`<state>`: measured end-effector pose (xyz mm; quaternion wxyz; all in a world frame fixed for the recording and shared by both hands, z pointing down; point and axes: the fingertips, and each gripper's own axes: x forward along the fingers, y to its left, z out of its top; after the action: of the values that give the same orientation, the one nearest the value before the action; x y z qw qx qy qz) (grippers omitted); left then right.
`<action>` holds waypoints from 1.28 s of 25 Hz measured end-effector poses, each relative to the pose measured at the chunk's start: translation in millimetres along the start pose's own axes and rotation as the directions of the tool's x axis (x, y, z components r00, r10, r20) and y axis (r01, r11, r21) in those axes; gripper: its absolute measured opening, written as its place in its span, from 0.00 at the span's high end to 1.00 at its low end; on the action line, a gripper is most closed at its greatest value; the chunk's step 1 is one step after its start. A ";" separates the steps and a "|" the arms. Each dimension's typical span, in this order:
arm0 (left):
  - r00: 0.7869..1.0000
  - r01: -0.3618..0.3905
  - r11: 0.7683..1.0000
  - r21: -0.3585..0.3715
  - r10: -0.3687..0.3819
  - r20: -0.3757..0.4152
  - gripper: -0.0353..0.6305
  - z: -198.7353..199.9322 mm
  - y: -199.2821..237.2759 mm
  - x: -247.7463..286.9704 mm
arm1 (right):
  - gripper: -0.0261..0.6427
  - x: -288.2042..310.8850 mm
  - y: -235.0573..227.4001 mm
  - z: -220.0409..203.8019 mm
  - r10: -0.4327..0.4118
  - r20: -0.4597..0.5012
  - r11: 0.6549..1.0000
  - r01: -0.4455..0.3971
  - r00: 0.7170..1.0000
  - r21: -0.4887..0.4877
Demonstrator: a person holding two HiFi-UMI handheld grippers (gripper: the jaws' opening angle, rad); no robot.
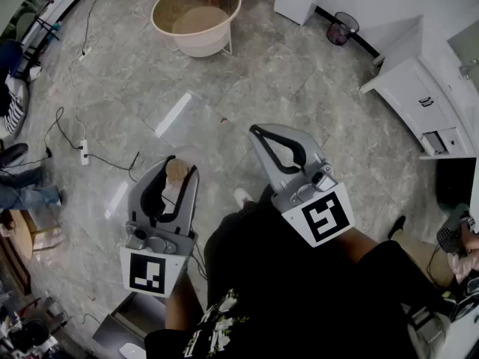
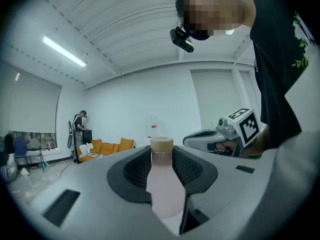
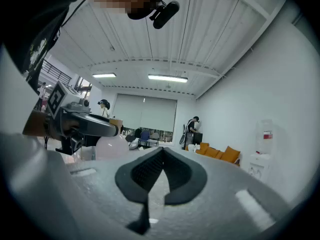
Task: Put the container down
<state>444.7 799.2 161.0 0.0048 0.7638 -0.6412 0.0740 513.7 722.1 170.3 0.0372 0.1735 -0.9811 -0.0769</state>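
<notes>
Head view: I judge the put-down hasn't begun. My left gripper holds the container in the air over the floor, well clear of it, in front of my left leg. I see the tan cap almost face-on from above, so the cap points up and the long axis runs near vertical. The right gripper hangs alongside, apart from the container.

Left gripper view: the jaws are clamped on the neck just under the cap, and the pale pink body drops away beneath them through the gap. The grip looks centred.

Right gripper view: these jaws meet at the tips with nothing between them. Off to the side I see the container from outside, cap above the left jaw and rounded body hanging below, which confirms it is upright.

Next, I reckon, I must lower the left gripper until the base sits flat on the floor, keeping the axis vertical, and only then spread the jaws.
</notes>
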 end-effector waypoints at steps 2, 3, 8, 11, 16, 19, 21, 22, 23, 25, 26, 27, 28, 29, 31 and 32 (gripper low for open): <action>1.000 0.004 1.000 -0.003 -0.004 -0.006 0.74 -3.0 2.0 -2.1 | 0.97 2.4 2.7 -0.5 -0.002 0.000 1.000 0.002 1.000 -0.007; 1.000 0.005 1.000 -0.005 -0.005 -0.008 0.74 -4.1 3.1 -3.7 | 0.97 3.5 4.6 -0.8 -0.002 0.000 1.000 0.002 1.000 -0.010; 1.000 0.009 1.000 0.006 -0.009 0.003 0.74 -1.8 11.2 -15.8 | 0.97 6.9 17.7 -0.4 -0.004 0.008 1.000 0.004 1.000 -0.016; 1.000 0.007 1.000 0.017 -0.008 0.016 0.74 0.9 17.7 -25.1 | 0.97 4.7 19.6 -1.0 -0.024 0.002 0.999 0.024 1.000 -0.031; 1.000 -0.005 1.000 0.029 0.004 0.031 0.74 0.1 20.7 -31.3 | 0.97 -6.6 11.5 -7.4 -0.055 0.007 0.998 0.056 0.998 -0.040; 1.000 -0.001 1.000 0.019 0.000 0.014 0.74 -3.1 21.5 -30.7 | 0.97 -12.4 8.0 -15.8 -0.063 -0.016 0.997 0.062 0.998 -0.048; 1.000 0.003 1.000 0.013 -0.003 0.017 0.74 -1.6 22.1 -26.8 | 0.97 -12.9 1.7 -22.4 -0.068 -0.033 0.997 0.067 0.997 -0.038; 1.000 0.003 1.000 0.012 -0.003 0.023 0.74 -0.4 22.7 -24.4 | 0.97 -11.6 -1.6 -24.6 -0.070 -0.034 0.997 0.069 0.997 -0.032; 1.000 0.001 1.000 0.012 -0.001 0.026 0.74 0.1 23.8 -22.2 | 0.97 -9.2 -4.3 -26.2 -0.071 -0.031 0.997 0.070 0.997 -0.029; 1.000 -0.009 1.000 0.017 0.009 0.021 0.74 -1.3 27.7 -17.7 | 0.97 -2.9 -7.8 -27.7 -0.066 -0.022 0.997 0.065 0.998 -0.029; 1.000 -0.016 1.000 0.020 0.016 0.015 0.74 -2.1 30.5 -15.2 | 0.97 0.8 -9.2 -28.4 -0.061 -0.020 0.998 0.060 0.998 -0.032; 1.000 -0.022 1.000 0.020 0.022 0.011 0.74 -2.3 33.8 -12.5 | 0.97 4.7 -10.8 -29.1 -0.056 -0.020 0.998 0.055 0.998 -0.034; 1.000 -0.027 0.999 0.017 0.027 0.011 0.74 -1.4 37.6 -9.9 | 0.97 8.6 -13.1 -29.3 -0.053 -0.021 0.998 0.052 0.998 -0.035; 0.999 -0.030 0.999 0.012 0.030 0.015 0.74 0.7 41.7 -7.4 | 0.97 12.9 -16.1 -28.7 -0.052 -0.021 0.998 0.051 0.998 -0.036; 0.999 -0.033 0.999 0.008 0.033 0.022 0.74 5.5 49.7 -3.4 | 0.97 22.3 -22.9 -26.7 -0.052 -0.015 0.998 0.051 0.999 -0.034; 0.999 -0.036 0.999 0.010 0.035 0.024 0.74 7.4 53.4 -1.9 | 0.97 27.0 -25.6 -26.4 -0.051 -0.013 0.998 0.050 0.999 -0.031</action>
<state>392.8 790.8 148.7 -0.0081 0.7531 -0.6543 0.0683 499.5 685.4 193.3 0.0447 0.1981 -0.9748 -0.0918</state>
